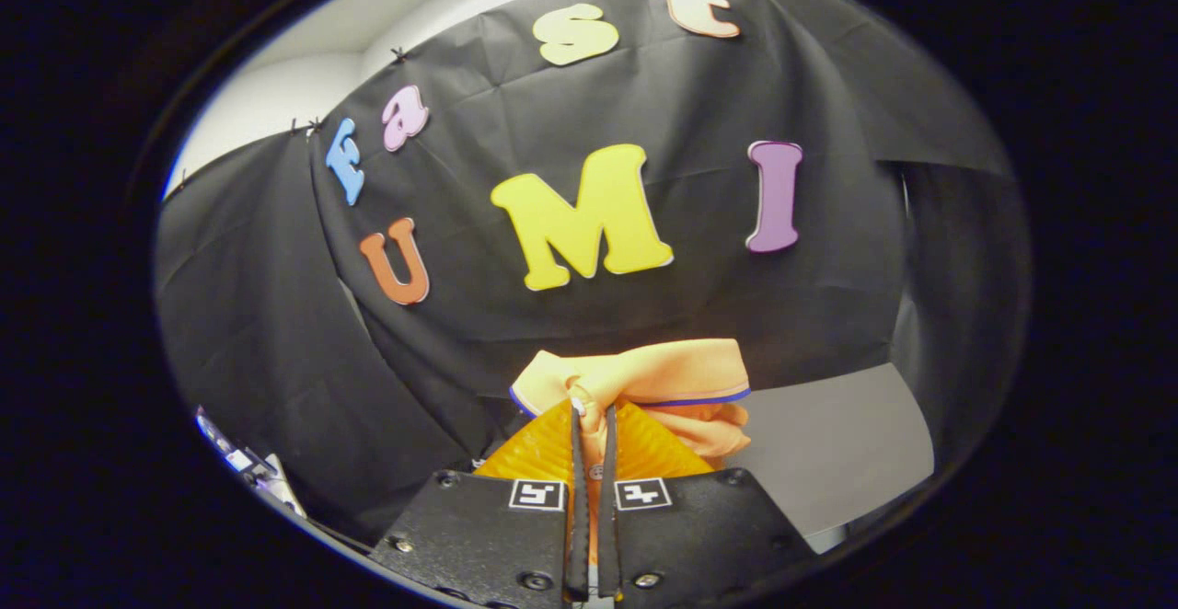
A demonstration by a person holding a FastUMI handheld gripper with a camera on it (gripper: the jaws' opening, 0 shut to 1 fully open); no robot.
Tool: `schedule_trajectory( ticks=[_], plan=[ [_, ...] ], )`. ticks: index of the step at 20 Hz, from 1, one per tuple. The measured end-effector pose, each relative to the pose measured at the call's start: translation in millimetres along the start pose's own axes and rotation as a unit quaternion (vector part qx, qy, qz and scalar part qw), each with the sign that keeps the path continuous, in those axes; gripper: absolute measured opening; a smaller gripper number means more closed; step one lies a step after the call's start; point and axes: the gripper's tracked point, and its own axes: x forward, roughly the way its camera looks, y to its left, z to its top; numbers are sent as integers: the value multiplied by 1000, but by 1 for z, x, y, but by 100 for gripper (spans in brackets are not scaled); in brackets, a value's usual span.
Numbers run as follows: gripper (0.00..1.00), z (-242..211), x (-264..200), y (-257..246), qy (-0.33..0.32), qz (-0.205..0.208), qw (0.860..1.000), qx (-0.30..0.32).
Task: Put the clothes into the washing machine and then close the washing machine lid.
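An orange garment [658, 379] with a thin blue trim hangs bunched up from my gripper [594, 411], held in the air in front of the black booth wall. Both fingers [577, 462] are pressed together on a fold of the cloth, with a narrow strip of fabric showing between them. Most of the garment spreads to the right of the fingertips and droops down past them. Part of the cloth is hidden behind the gripper body.
A grey surface [837, 443] lies low to the right, beyond the garment. A small white-and-dark object [248, 471] sits low to the left. The black cloth wall stands close ahead.
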Motion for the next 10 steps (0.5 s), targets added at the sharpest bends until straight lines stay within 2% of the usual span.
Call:
schedule_trajectory(
  ticks=[4, 10],
  plan=[
    [7, -10, 24, 50, 16, 33, 999, 1],
    [7, -58, 79, 103, 67, 72, 995, -5]
  ],
)
